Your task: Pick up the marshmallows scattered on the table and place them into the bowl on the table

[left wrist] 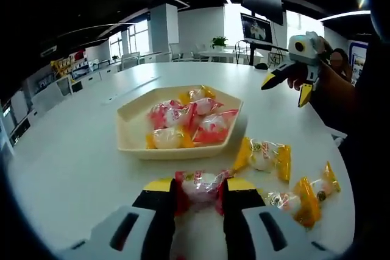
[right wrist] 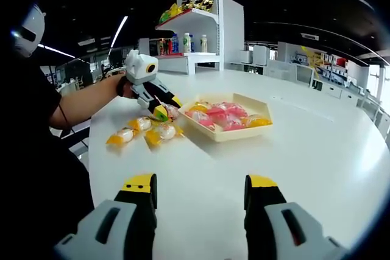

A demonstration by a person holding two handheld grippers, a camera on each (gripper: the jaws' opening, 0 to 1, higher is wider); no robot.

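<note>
Left gripper view: the left tool rises from the bottom edge, its two yellow-tipped jaws clenched on a red-wrapped marshmallow resting on the white bench. Just beyond the tips sits the shallow cream bowl, already holding several red and yellow wrapped pieces. To the tool's right lie two yellow-wrapped marshmallows, one nearer, one further out. The right tool hangs in the air further off to the right, jaws apart.

Right gripper view: the right tool's jaws stand wide apart, released and empty, above bare bench. Ahead of them is the bowl, with the left tool at its left side among loose sweets.

These likely weigh almost nothing; the filling is probably soft and the wrapper slick and crinkly. Gripping the plump middle, not the twisted ends, seems safest.
</note>
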